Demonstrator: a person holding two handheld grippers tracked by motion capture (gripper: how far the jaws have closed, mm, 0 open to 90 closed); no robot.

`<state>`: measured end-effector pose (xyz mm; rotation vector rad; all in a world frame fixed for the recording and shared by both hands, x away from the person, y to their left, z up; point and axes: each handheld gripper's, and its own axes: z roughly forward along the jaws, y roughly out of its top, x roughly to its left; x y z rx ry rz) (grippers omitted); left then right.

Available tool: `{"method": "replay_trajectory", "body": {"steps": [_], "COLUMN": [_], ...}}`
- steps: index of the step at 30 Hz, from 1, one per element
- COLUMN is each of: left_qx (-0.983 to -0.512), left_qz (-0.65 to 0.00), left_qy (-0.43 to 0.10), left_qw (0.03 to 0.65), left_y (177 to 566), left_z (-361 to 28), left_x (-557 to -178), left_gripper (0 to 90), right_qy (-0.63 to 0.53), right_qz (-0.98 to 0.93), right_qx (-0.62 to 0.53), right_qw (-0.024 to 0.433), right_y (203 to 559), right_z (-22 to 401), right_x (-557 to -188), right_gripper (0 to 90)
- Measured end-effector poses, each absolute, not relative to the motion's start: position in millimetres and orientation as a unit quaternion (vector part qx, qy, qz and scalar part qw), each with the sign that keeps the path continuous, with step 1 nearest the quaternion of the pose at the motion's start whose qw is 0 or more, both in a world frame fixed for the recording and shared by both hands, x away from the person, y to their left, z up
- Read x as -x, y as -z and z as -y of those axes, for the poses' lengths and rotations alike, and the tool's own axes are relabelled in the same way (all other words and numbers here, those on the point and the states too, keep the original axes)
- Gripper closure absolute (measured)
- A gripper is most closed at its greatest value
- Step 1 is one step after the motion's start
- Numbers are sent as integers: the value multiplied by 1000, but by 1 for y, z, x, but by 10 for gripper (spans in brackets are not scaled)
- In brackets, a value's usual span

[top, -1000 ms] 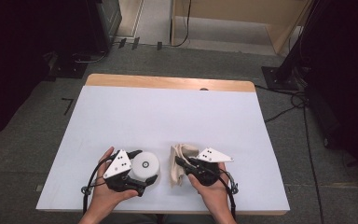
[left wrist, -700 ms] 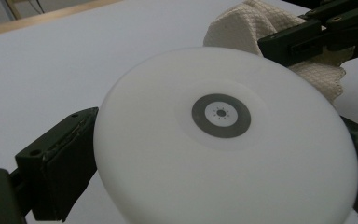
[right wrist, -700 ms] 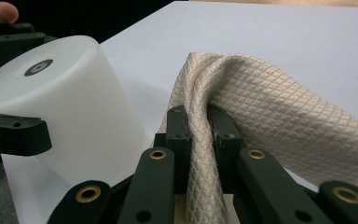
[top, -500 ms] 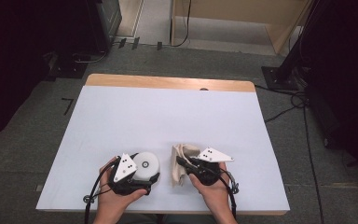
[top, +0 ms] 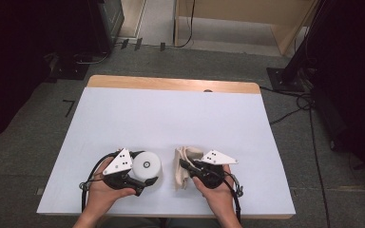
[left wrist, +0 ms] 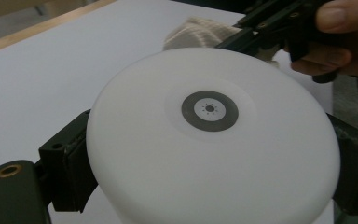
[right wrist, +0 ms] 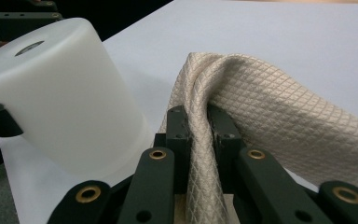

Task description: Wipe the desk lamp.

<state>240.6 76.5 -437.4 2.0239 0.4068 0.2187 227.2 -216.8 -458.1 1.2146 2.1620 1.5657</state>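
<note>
- Left gripper (top: 145, 180) clamped the white cup (top: 147, 165) by its sides; cup sat upside down near the table's (top: 171, 114) front edge.
- Right gripper (top: 184, 166) pinched a fold of the cream cloth (top: 183, 164), just beside the cup.

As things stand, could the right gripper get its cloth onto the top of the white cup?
Probably yes. The right gripper, shut on the cloth, sits right beside the white cup. The left gripper clamps the cup's sides, leaving its top bare.
</note>
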Motion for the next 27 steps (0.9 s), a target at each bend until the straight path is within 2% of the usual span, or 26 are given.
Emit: {"method": "replay_trajectory", "body": {"steps": [3,8,18,27], "left_qx": [-849,-847,-843,-842], "left_qz": [-151,-162,-167,-167], "left_qy": [-96,-85,-85,-85], "left_qw": [497,500,505,506], "left_y": [442,443,445,445], "left_z": [-73,-75,-75,-76], "left_x": [-241,-245,-244,-244], "left_gripper": [86,86,86,86], "right_qy": [-530,-541,-590,-567], "right_qz": [-736,-736,-738,-745], "right_qx": [-409,-397,-317,-345], "right_qw": [101,89,83,66], "right_y": [459,455,424,445], "right_z": [215,210,187,183], "right_x": [-227,-223,-200,-206], "right_gripper": [812,812,811,809]}}
